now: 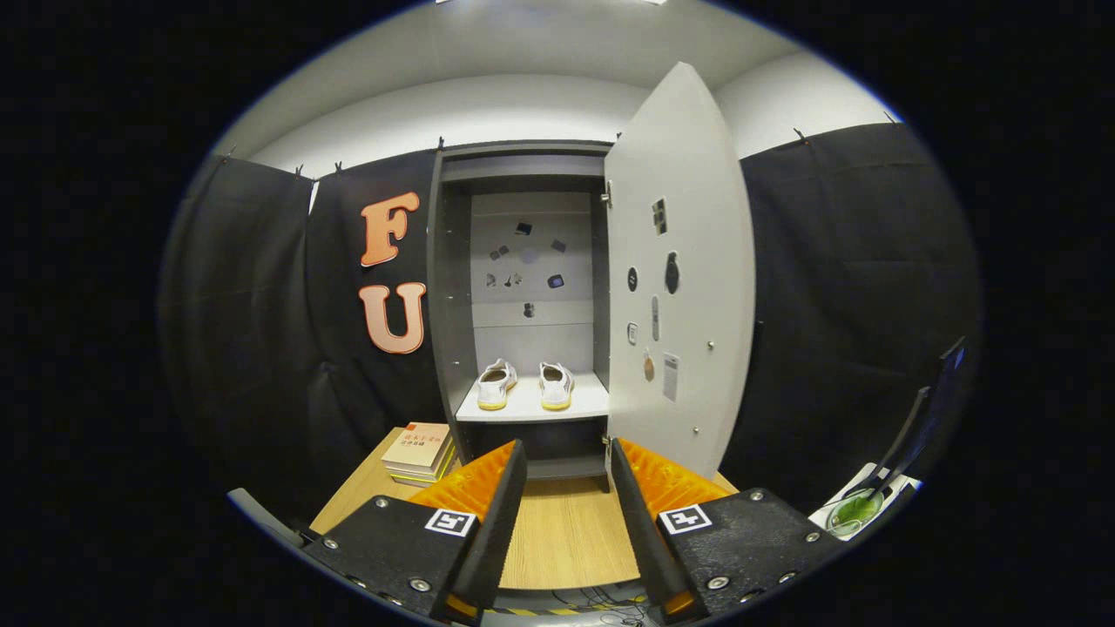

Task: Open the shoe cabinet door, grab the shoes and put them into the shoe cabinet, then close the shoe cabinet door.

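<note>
1. Nearest the camera, the tongs (568,461) stand apart with nothing between them; each finger (488,496) is a flat, wedge-shaped plate with a ribbed inner pad, fixed to a grainy block that carries a square printed marker and round screw heads.
2. Under and just ahead of the fingers runs the counter (566,531), a smooth board with a pale wood grain running lengthwise.
3. Left of the fingers, on the counter's far corner, lies a small stack of books (420,453), flat and rectangular, just beside the cabinet's foot.
4. Beyond the fingertips stands the shoe cabinet (453,287), a tall box with matte dark-grey side walls and a light back panel dotted with small stickers.
5. Its door (688,287) is swung wide on the right side, a smooth pale slab with small stickers and metal studs on its inner face; its lower corner sits just past the right finger.
6. On the cabinet's light shelf (531,407) rest the shoes (525,385), a white pair with yellowish soles, side by side with heels toward the camera, well beyond the tongs and in line with the gap between them.
</note>
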Demonstrator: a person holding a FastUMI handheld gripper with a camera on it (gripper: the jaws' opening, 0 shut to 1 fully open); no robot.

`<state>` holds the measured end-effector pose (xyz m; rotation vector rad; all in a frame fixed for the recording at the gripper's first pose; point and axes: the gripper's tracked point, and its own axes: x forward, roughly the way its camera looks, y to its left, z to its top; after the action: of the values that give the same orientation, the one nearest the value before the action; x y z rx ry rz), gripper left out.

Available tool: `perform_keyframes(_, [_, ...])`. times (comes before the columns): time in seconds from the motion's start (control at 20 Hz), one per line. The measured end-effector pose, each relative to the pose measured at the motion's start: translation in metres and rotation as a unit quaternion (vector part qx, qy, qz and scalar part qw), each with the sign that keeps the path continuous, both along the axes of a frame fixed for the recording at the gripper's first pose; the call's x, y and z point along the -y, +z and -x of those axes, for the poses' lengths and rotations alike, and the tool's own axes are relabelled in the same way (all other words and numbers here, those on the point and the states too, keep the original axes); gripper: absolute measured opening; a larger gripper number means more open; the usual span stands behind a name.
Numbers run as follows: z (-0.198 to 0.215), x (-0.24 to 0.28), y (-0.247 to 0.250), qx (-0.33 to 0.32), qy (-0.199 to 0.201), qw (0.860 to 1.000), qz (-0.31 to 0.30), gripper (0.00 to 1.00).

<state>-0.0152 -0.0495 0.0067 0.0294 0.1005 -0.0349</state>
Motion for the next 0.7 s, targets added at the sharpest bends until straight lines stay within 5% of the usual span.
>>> perform_keyframes(0.7, [-0.022,0.159,-0.049,-0.034,0.001,0.999,-0.042,0.71])
